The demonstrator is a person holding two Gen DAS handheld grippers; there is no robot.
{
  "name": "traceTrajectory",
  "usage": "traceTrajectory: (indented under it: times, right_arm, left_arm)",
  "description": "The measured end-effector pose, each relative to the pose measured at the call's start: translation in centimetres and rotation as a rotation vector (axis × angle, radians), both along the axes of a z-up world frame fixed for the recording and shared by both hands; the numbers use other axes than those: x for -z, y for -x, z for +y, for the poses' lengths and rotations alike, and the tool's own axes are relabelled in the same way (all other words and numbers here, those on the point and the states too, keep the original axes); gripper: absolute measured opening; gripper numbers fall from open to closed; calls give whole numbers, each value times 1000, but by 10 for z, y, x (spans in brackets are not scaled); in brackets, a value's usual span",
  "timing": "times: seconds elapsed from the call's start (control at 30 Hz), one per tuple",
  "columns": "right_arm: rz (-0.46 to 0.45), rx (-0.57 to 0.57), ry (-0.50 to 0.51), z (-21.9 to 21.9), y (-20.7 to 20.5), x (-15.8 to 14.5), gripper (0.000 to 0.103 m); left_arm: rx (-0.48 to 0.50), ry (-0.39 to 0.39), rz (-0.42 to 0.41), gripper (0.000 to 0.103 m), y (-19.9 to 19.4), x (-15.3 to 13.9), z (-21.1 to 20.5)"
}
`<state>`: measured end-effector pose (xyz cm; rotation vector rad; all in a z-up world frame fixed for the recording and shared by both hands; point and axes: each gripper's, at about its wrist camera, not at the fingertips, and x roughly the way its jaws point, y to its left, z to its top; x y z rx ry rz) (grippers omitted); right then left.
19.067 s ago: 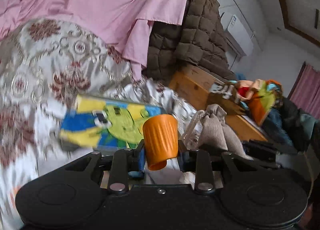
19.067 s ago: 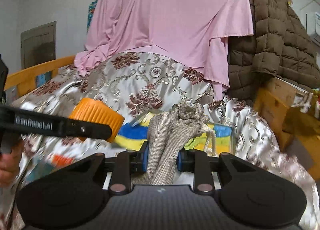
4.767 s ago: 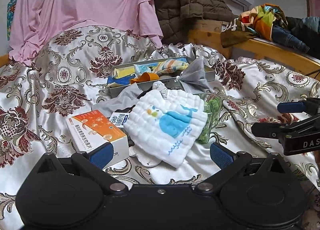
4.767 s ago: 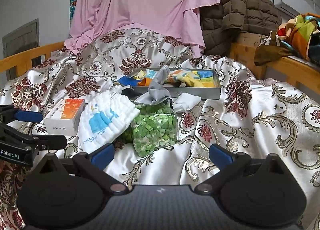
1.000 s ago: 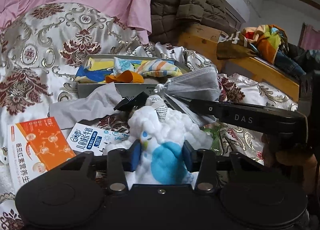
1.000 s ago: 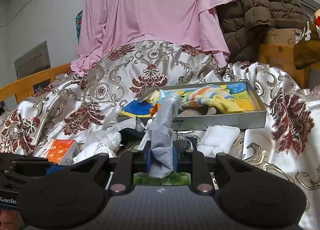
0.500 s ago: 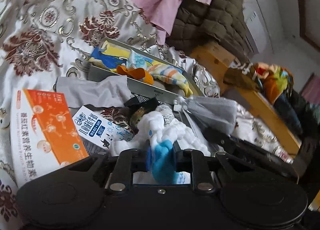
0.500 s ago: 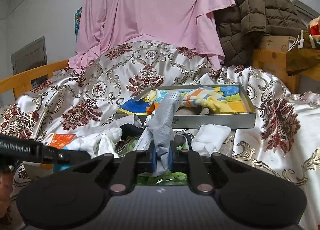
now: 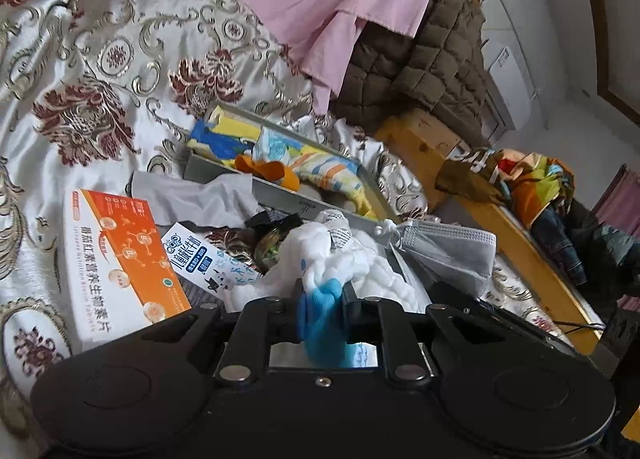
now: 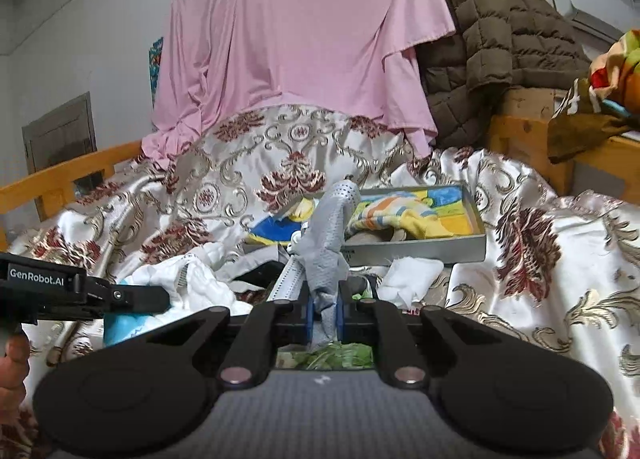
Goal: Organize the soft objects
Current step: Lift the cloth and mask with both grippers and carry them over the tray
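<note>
White waffle-textured cloth point(image 9: 320, 255) with a blue patch is pinched in my left hand-held gripper point(image 9: 322, 309); jaws are closed on the blue part, and the rest bunches up in front in soft crumpled folds. It sits low over the bed, just in front of the grey tray's point(image 9: 280, 199) near wall. In the right view the same cloth point(image 10: 180, 279) shows at lower left, beside the left hand-held gripper point(image 10: 132, 297).

Grey face mask point(image 10: 326, 243) is clamped in my right hand-held gripper point(image 10: 324, 315); jaws closed on its lower end. It stands up rumpled, thin and dimpled, with a white ear-loop knot at its left edge. In the left view the mask point(image 9: 448, 251) hangs pleated to the right of the cloth, by the tray's near right corner.

Tray point(image 10: 420, 249) lies on the floral satin bedspread point(image 10: 540, 259) mid-bed and holds a striped yellow-orange cloth point(image 10: 396, 215) plus blue and yellow items. A grey garment point(image 9: 200, 199) drapes over the tray's near left corner. An orange box point(image 9: 120, 259) and a small white-blue carton point(image 9: 200, 259) lie left of the held cloth. A white folded pad point(image 10: 412, 275) rests just in front of the tray's near wall.
</note>
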<state>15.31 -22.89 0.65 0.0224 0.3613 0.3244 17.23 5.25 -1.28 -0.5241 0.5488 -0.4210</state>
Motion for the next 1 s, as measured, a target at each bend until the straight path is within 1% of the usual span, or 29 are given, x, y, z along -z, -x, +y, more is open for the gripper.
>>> traceTrajectory:
  times: [0.3, 0.43, 0.57, 0.67, 0.77, 0.9, 1.0]
  right_arm:
    - [-66, -9, -80, -6, 47, -29, 11]
    - [-112, -21, -88, -4, 61, -45, 11]
    - [-151, -30, -103, -4, 65, -64, 11]
    - [-177, -41, -108, -3, 59, -81, 11]
    - [-190, -56, -96, -3, 43, -97, 11]
    - [-189, -66, -81, -1, 8, -113, 11]
    - [-175, -59, -86, 0, -23, -118, 12]
  left_arm:
    - [-57, 21, -108, 16, 44, -39, 5]
    - [-81, 29, -142, 17, 53, -58, 6]
    - [-106, 21, -176, 17, 57, -79, 5]
    - [-121, 24, -201, 17, 53, -93, 7]
    - [-140, 9, -223, 17, 38, -108, 10]
    - [-162, 3, -250, 17, 7, -124, 14]
    - [-171, -8, -260, 17, -25, -130, 17]
